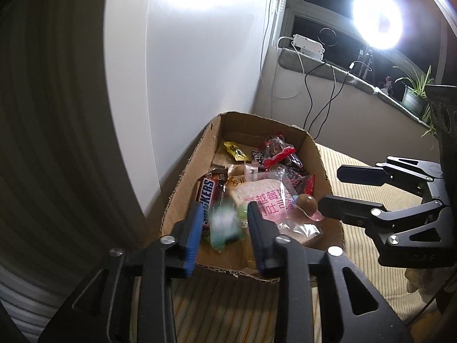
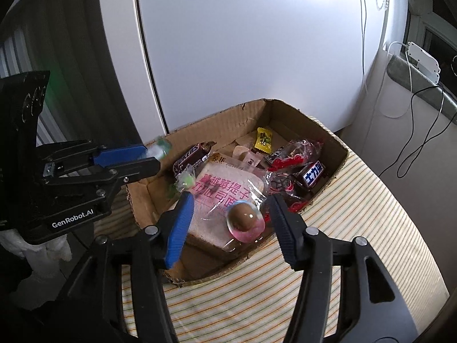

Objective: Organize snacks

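A cardboard box [image 1: 188, 168] [image 2: 200, 131] on a striped cloth holds several snacks: a Snickers bar [image 1: 207, 197] [image 2: 187, 157], a wrapped pink bread slice [image 1: 265, 197] [image 2: 225, 194], a yellow candy [image 1: 235, 150] [image 2: 263, 140], red packets [image 1: 278, 154] [image 2: 297, 154] and a chocolate egg in a clear pink cup [image 1: 307, 204] [image 2: 245, 221]. My left gripper [image 1: 224, 223] [image 2: 148, 155] hovers open over the box's near end, a blurred green-white candy [image 1: 224, 224] [image 2: 158, 148] loose between its fingers. My right gripper [image 2: 228, 223] [image 1: 330, 188] is open above the egg cup.
A white panel [image 2: 242, 43] stands behind the box. The window ledge [image 1: 337, 71] carries a white power strip [image 1: 308, 45], cables, a bright lamp [image 1: 377, 23] and a potted plant [image 1: 414, 94]. The striped cloth [image 2: 357, 214] extends right of the box.
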### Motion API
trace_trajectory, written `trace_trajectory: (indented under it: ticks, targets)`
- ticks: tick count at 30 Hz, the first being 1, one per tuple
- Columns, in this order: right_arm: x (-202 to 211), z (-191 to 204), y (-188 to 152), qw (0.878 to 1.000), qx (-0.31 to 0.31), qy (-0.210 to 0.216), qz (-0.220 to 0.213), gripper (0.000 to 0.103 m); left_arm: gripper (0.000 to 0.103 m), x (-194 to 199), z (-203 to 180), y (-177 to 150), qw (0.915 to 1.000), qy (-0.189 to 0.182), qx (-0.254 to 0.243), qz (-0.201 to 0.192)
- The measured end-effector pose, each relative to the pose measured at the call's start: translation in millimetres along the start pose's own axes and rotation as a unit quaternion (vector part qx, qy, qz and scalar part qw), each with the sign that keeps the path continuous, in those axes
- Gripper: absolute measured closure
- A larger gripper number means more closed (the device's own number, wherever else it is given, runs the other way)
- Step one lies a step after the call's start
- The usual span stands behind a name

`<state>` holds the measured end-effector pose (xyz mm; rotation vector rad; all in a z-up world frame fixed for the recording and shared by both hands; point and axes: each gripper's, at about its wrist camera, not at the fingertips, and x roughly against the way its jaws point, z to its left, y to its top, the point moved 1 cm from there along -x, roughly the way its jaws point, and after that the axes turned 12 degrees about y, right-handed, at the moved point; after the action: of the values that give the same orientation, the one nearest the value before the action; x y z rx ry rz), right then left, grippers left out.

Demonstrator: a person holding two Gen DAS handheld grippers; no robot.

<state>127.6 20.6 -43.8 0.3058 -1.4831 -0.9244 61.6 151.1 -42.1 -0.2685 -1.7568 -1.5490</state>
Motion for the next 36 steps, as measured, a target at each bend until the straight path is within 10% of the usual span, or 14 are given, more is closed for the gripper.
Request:
trace_trajectory:
  ticks: [15,36]
  targets:
    - [28,-5,-12,0.999,-0.017,-0.018,-0.027,0.027,0.066,25,-7,-1,0.9998,0.001,-0.005,-0.019]
    - [92,-2,-42,0.988,-0.073,-0.1,-0.097,0.0,0.024,76,-14,-21,0.9984,0.026,0.002,-0.051]
